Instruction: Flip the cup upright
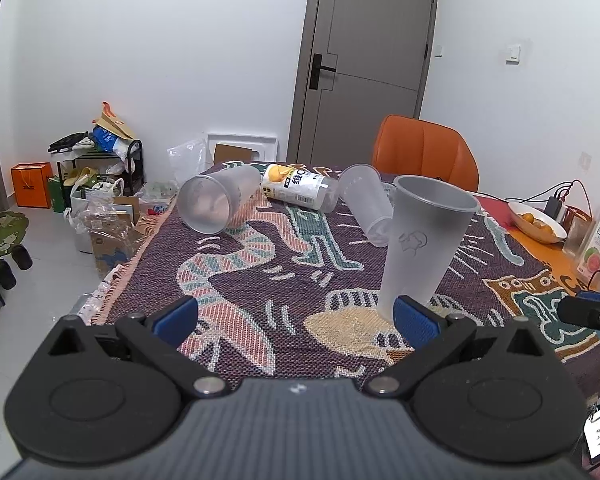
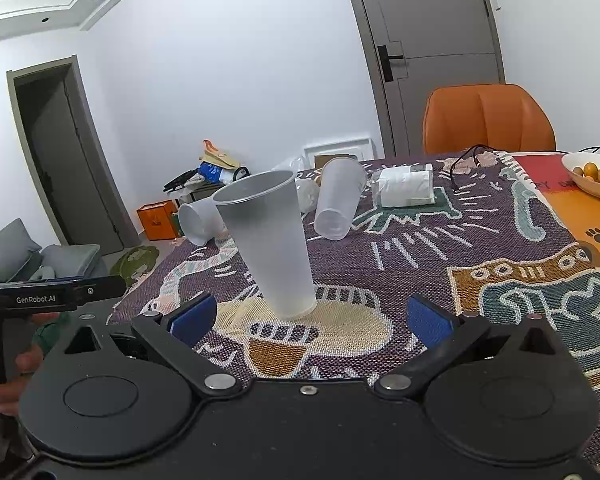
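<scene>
A: Left wrist view, the frosted cup (image 1: pixel 424 240)?
B: Upright mid-blanket (image 1: pixel 260 280), near its front edge.
A: Tools?
B: Left gripper (image 1: pixel 296 316) and right gripper (image 2: pixel 314 316) both spread wide, empty.

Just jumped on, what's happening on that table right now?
One frosted plastic cup stands upright on the patterned table cloth. Both the left gripper and the right gripper are open and hold nothing. Two more frosted cups and a labelled bottle lie on their sides farther back.
</scene>
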{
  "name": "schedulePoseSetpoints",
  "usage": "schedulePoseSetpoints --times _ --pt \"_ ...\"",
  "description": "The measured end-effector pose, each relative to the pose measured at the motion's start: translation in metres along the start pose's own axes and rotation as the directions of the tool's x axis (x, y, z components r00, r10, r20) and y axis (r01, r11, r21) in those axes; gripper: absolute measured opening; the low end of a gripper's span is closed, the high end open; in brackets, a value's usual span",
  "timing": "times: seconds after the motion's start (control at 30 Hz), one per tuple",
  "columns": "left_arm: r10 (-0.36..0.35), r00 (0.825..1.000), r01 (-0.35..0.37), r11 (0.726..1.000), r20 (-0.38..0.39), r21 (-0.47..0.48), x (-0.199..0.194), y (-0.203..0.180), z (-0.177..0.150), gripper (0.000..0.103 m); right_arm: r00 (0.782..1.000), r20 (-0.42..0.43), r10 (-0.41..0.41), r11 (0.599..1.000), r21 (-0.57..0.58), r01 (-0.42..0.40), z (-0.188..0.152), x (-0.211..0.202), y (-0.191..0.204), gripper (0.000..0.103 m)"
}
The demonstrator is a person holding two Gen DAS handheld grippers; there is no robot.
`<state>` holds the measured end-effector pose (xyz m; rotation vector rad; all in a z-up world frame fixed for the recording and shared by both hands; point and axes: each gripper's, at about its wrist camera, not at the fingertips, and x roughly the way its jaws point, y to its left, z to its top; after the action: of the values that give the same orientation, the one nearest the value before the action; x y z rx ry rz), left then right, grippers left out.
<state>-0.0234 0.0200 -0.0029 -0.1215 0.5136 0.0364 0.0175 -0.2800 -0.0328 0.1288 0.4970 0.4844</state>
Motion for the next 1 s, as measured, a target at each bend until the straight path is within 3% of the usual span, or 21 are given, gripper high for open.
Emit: schedulePoseSetpoints --times 1.0 --pt "0.001 1.000 -0.001 1.000 -0.005 0.020 -0.0003 -0.0030 -0.0045 0.103 1.000 -0.002 0.000 1.000 -0.017 0.000 -0.0020 0.0007 0.0036 0.103"
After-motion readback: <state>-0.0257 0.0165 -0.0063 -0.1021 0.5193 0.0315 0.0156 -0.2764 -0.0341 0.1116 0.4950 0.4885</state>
